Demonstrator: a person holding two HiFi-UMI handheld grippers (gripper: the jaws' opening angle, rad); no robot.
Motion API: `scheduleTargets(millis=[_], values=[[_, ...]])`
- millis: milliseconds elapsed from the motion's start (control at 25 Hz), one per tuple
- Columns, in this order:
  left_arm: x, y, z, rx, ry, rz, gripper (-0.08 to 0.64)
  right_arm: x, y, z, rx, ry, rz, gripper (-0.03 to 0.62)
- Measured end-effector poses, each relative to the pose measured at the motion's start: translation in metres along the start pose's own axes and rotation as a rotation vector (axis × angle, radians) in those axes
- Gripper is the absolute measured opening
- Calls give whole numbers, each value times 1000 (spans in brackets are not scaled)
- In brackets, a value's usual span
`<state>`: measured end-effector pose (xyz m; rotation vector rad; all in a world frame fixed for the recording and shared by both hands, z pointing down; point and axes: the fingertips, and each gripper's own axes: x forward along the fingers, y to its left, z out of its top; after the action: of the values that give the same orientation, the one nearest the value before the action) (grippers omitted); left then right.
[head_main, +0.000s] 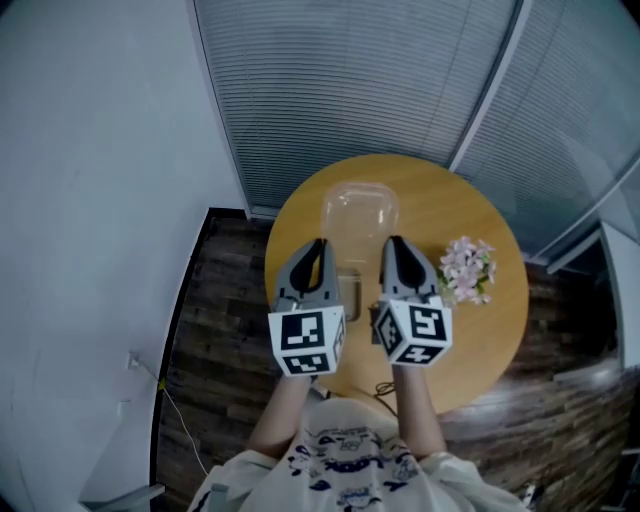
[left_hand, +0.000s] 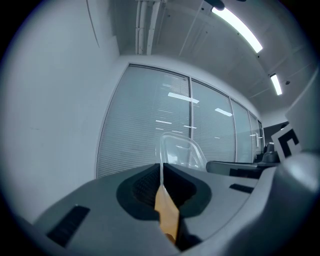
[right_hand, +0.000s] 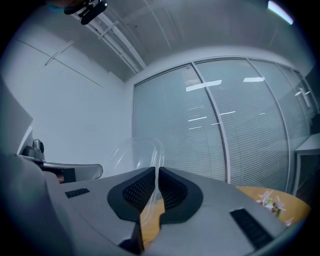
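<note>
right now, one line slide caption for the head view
Left gripper and right gripper pinch the rim of a clear plastic container over a round wooden table with pink flowers.

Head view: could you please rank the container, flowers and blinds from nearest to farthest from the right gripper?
1. The container, clamped by the right gripper.
2. The flowers, on the table to its right.
3. The blinds, beyond the table.
</note>
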<state>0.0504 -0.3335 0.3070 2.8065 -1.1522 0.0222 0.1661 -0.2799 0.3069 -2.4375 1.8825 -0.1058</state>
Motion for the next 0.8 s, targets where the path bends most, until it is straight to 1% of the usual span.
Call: scheduleTargets(millis=[800], values=[[8, -2, -1, 7, 19, -11, 21, 7, -6, -2, -9, 20, 4, 23]])
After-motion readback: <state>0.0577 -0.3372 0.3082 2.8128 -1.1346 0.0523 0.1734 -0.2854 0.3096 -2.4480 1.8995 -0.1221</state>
